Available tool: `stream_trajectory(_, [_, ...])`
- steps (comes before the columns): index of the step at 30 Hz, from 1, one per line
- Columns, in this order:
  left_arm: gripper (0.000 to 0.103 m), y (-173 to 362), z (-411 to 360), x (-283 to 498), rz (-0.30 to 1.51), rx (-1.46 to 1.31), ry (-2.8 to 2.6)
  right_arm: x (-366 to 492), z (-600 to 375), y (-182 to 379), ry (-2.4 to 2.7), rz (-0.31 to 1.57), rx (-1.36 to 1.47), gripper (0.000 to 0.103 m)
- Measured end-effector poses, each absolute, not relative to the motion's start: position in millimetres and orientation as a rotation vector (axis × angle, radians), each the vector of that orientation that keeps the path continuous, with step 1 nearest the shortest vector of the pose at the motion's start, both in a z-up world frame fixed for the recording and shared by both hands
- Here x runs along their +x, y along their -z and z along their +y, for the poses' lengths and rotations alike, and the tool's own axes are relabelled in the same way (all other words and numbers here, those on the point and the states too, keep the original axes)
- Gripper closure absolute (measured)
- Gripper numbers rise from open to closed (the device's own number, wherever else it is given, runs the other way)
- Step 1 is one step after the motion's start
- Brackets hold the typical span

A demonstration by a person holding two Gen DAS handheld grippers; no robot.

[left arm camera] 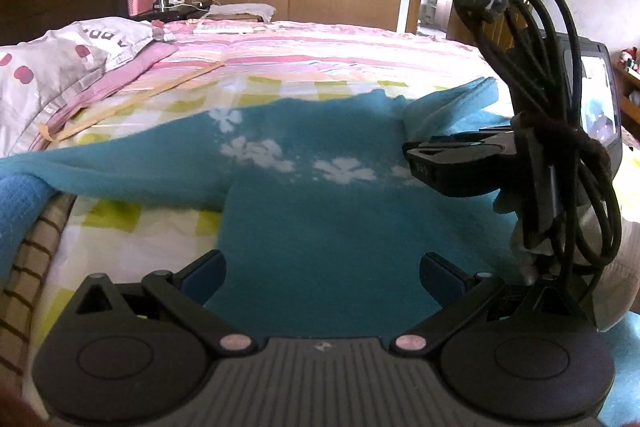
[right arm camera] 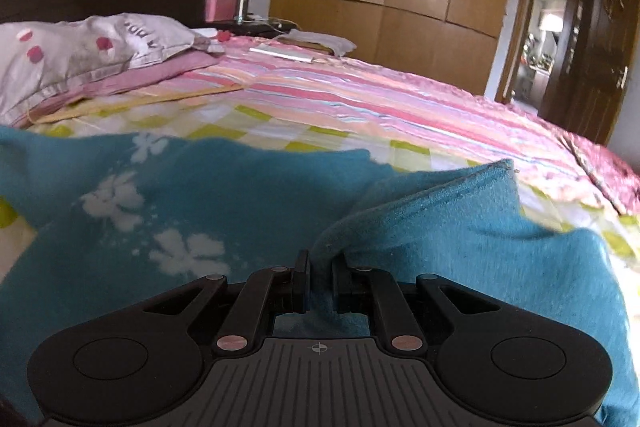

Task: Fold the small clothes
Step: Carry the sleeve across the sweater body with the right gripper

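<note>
Knitwear is what we are dealing with: a teal sweater (left arm camera: 320,227) with white flower shapes lies spread across the middle of the left wrist view on the bed (left arm camera: 340,67), over the yellow-checked part of the cover, one sleeve running out to the left edge of the frame. We judge it soft, light and limp, with a fuzzy nap that should not slip between pads but will sag and drag wherever it is not carried; nothing about it looks fragile. We would take hold at a hem, a cuff or a shoulder seam, where the doubled fabric gives the pads something to pinch, rather than in the loose middle of the body. At the bottom centre of that view the left hand-held gripper (left arm camera: 322,273) stands wide open above the body of the garment, with nothing between its fingers. Further right, the right hand-held gripper (left arm camera: 424,163) shows as a dark shape with looped cable (left arm camera: 560,107), pinching a raised bunch of teal cloth. In the right wrist view, the same grip sits at lower centre: the right hand-held gripper (right arm camera: 321,279) is nearly closed, its pads pressed on a fold of the sweater (right arm camera: 440,211) that rises toward the right of the frame.
</note>
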State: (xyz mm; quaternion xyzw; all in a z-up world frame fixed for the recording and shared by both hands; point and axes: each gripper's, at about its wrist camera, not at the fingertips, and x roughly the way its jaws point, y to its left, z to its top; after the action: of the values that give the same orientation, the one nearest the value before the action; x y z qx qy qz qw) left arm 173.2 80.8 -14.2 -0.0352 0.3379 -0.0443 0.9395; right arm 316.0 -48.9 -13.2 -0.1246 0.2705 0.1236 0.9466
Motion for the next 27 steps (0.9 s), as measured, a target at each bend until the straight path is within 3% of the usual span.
stream_trajectory(27, [0.0,21.7,80.6,173.6,0.762,-0.082,0.129,297.1,-19.7,18.8,-0.416,0.471,-0.536,0.092])
